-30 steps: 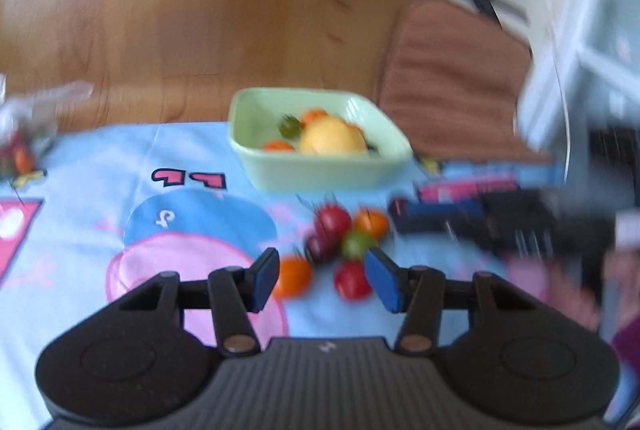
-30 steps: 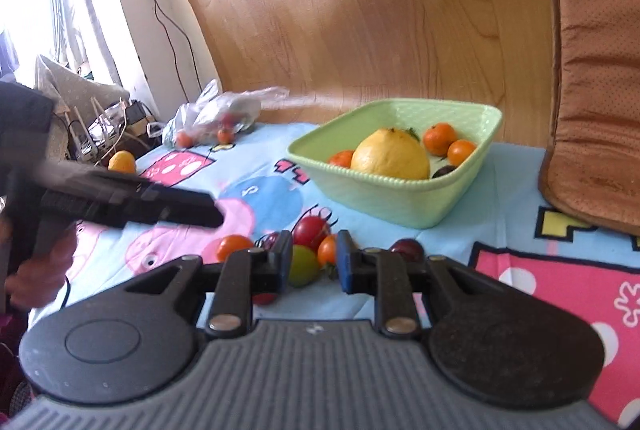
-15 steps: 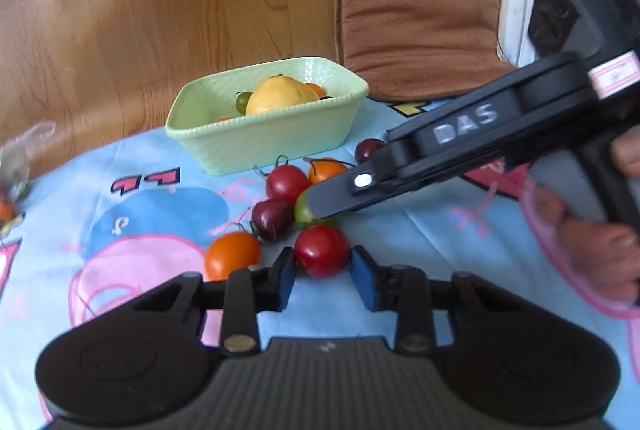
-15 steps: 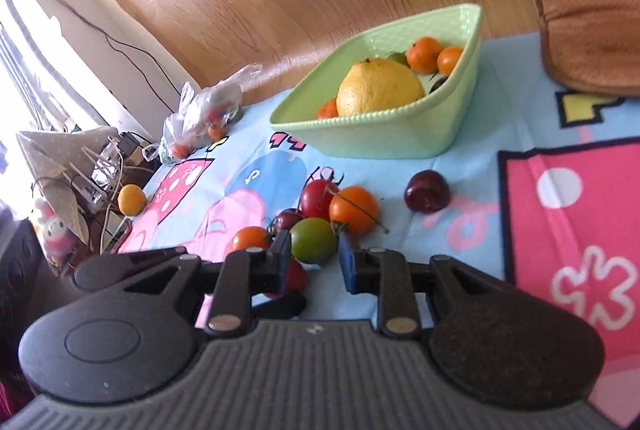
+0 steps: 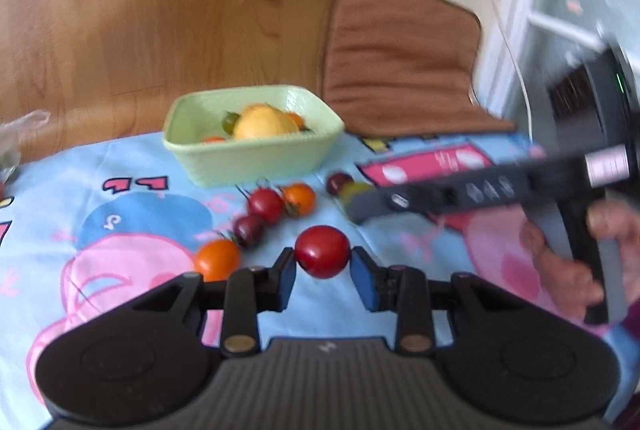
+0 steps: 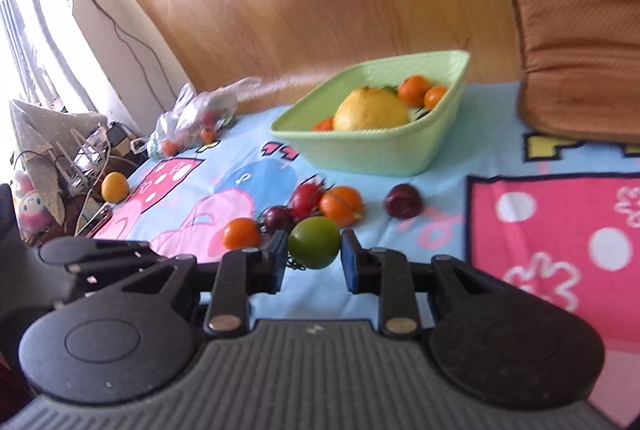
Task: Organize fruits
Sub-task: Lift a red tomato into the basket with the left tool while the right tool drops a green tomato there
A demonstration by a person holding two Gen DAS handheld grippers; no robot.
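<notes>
Red tomato [image 5: 322,251] pinched in left tongs [image 5: 323,272] | green tomato [image 6: 314,242] pinched in right tongs [image 6: 314,257] | both level, aimed at green bowl [image 6: 384,154]

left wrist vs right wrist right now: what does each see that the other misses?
Left wrist only: the left tool shut on a red tomato, the person's hand on the right tool's handle, a white cabinet.

Right wrist only: the right tool shut on a green tomato, a lone yellow fruit on the cloth's far left, a plush toy.

Both: the green bowl with a large yellow citrus, loose tomatoes on the blue cloth, the brown cushion, the plastic bag.
</notes>
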